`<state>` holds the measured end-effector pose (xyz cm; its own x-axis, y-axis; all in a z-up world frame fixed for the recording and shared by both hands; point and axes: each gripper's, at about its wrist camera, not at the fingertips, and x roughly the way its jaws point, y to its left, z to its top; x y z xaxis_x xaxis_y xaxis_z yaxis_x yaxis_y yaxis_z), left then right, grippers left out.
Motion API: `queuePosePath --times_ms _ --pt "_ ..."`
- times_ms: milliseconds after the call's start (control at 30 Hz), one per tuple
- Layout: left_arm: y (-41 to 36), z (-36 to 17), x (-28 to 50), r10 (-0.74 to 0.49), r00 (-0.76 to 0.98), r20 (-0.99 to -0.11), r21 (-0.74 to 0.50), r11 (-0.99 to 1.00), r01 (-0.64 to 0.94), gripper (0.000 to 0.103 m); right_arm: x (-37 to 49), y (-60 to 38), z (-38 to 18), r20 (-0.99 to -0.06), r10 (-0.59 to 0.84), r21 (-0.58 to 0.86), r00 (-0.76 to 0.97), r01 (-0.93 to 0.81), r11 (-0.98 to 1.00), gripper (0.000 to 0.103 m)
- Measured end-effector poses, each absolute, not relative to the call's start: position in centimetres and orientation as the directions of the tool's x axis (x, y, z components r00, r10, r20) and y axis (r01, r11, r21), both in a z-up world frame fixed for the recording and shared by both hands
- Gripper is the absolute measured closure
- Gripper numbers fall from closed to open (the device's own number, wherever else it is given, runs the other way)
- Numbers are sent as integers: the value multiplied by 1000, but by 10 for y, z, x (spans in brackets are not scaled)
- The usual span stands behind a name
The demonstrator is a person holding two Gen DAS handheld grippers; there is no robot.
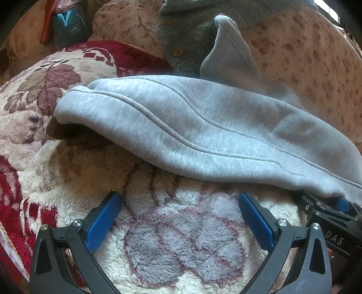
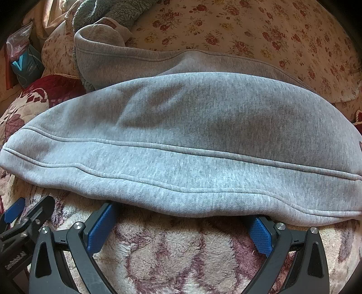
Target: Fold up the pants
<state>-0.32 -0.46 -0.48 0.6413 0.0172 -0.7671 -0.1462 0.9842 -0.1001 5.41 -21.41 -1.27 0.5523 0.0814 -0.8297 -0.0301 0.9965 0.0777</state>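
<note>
Grey sweatpants [image 1: 192,126] lie folded lengthwise on a fluffy floral blanket [image 1: 176,237]; they also fill the right wrist view [image 2: 181,144], one leg end curling up at the back [image 2: 99,38]. My left gripper [image 1: 181,203] is open and empty, just in front of the pants' near edge. My right gripper [image 2: 181,212] is open, its fingertips at or slightly under the near hem. The right gripper shows at the right edge of the left wrist view [image 1: 328,210]; the left gripper shows at the left edge of the right wrist view [image 2: 27,214].
A grey-green fleece garment [image 1: 181,34] lies behind the pants. A floral bedsheet [image 2: 260,34] covers the far side. Pillows [image 1: 126,20] and a teal packet [image 1: 67,24] sit at the back left.
</note>
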Motion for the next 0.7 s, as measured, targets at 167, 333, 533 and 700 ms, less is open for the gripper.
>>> queuePosePath --times_ms 167,333,533,700 --pt "4 9 0 -9 635 -773 -122 983 -135 0 54 -220 -10 -837 147 108 527 -103 989 0" --pt "22 30 -24 17 700 -714 -181 961 -208 0 46 -236 -4 -836 307 207 455 -256 944 0" --pt "57 39 -25 -64 661 -747 -306 917 -256 0 16 -291 22 -816 425 362 393 -227 904 0" --pt "58 39 -10 -107 647 -755 -360 892 -273 0 -7 -336 38 -804 413 357 428 -207 911 0"
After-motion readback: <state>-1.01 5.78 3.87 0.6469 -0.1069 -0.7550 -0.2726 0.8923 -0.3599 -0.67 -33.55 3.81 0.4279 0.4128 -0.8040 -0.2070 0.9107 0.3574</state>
